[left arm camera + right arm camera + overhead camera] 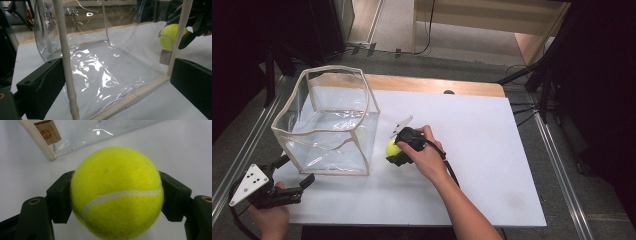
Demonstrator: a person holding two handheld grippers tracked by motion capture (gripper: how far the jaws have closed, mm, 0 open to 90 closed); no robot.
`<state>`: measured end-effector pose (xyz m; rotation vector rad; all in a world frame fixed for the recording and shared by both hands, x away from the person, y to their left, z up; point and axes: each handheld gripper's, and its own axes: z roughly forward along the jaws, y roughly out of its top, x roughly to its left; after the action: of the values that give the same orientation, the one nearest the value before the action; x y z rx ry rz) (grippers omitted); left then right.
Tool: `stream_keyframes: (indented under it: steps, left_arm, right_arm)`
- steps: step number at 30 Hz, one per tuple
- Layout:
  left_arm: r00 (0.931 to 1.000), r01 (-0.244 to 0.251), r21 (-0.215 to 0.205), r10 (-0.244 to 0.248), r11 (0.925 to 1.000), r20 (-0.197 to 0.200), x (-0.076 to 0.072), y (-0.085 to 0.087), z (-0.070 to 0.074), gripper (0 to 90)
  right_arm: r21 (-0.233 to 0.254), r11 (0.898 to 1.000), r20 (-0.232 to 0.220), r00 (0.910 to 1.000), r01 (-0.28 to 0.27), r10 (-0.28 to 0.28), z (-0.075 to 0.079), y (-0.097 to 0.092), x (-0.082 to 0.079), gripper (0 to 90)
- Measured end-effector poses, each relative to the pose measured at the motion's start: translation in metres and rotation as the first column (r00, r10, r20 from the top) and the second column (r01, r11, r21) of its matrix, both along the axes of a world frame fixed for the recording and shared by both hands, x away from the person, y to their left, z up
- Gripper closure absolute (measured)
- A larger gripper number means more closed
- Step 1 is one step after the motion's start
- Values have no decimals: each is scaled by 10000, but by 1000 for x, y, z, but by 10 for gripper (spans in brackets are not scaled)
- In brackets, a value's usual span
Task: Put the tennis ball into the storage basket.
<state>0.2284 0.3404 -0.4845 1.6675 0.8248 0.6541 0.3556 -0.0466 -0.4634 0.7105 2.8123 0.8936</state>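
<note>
Gripping a fuzzy yellow-green tennis ball with a curved white seam between the right gripper fingers; left gripper fingers standing wide around the clear bag's corner.

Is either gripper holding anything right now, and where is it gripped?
The right gripper holds the tennis ball, its pads pressed on the ball's two opposite sides. The left gripper holds nothing; its jaws stand open by the clear bag.
</note>
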Motion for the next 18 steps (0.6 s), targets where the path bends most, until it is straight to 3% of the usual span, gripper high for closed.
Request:
stream_keyframes:
  steps: [9,18]
  left_arm:
    - [10000,6,-5,-6,10000,1,0,0,0,1]
    - [10000,8,-9,-8,10000,-6,0,0,0,1]
  right_arm:
    - [115,9994,23,9995,-311,311,4,8,0,235]
    - [348,9973,117,9979,-645,641,21,18,-4,235]
